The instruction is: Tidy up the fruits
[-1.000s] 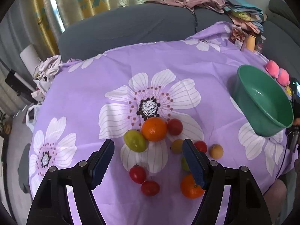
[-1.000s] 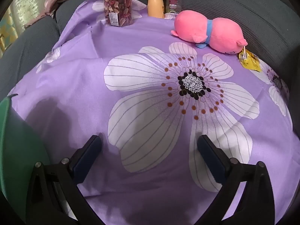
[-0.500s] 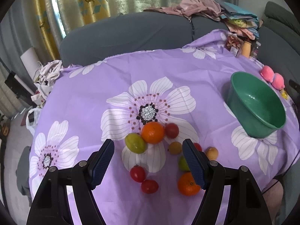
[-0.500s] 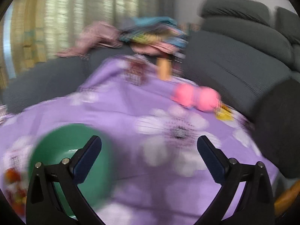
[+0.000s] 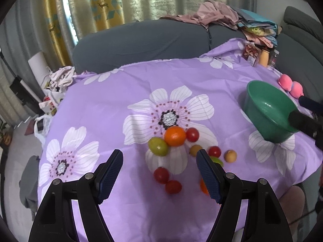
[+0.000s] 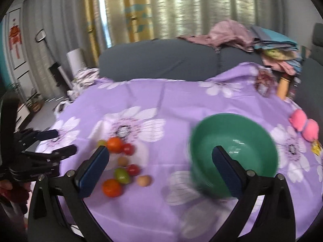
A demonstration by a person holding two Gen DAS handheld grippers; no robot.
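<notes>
Purple flowered cloth covers the counter (image 5: 121, 92), with a grey sofa behind it. Fruits (image 5: 175, 136) lie in a loose bunch near the front edge, right ahead of the left hand-held gripper (image 5: 159, 173), which is wide open and holds nothing. A green bowl (image 6: 234, 129) sits toward the right edge, ahead of the right hand-held gripper (image 6: 159, 168), also open and empty. The left one is nearer the fruits.

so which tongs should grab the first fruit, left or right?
Left, probably. The left tongs are open and hang right over the fruit cluster, near the red tomato. The right tongs are open too, but sit by the green bowl.
</notes>
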